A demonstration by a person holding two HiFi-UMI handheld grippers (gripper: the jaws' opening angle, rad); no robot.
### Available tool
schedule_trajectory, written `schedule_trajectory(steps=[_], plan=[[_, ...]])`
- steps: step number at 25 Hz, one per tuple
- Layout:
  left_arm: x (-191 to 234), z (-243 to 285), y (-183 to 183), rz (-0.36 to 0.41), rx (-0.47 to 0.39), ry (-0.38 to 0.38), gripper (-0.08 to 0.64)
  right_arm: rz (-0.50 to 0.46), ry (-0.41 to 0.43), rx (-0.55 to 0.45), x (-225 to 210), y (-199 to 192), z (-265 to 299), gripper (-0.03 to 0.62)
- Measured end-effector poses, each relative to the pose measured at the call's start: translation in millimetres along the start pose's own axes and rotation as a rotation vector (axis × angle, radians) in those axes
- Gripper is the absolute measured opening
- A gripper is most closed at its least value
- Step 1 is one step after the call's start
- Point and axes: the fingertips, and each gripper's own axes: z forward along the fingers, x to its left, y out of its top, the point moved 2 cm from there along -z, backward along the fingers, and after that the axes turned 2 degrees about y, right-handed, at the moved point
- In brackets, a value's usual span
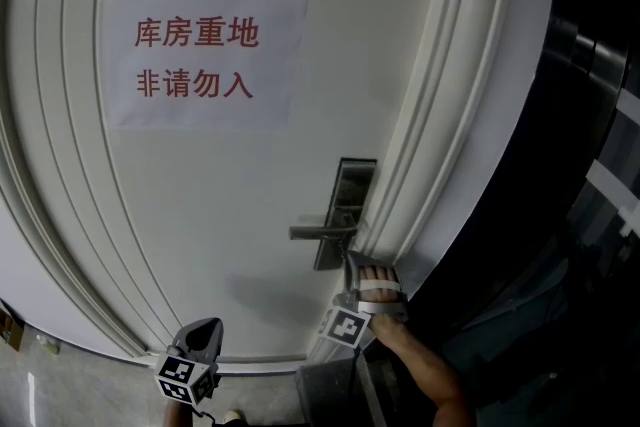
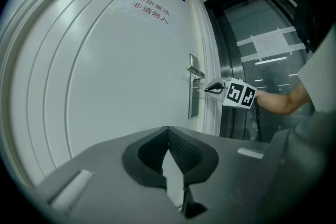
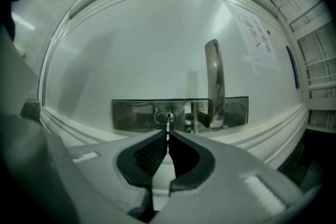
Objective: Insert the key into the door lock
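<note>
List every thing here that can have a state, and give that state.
door: closed.
handle: level, not pressed.
right gripper: shut on key.
key: pinched in the right gripper, tip at the keyhole; depth unclear.
left gripper: shut, empty, away from the door.
</note>
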Motion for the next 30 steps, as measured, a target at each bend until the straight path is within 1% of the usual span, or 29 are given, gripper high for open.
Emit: schedule_trajectory(steps=[6,22,30], plan=[[2.8,-1.1,-0.9,-0.003,0.000,0.005,0.003,0.005,0.014,0.004,0.0,1.0,3.0,0.011],[5.1,1.5,-1.6,-0.009,0.001,-0.001,0.003,-0.036,0.008,0.012,0.1,3.3,2.5,0.009],[5.9,2.1,-1.0,-0.010,-0.003,-0.001,0.003,-0.033,0.007,0.021,0.9,7.7,9.2,0.010]])
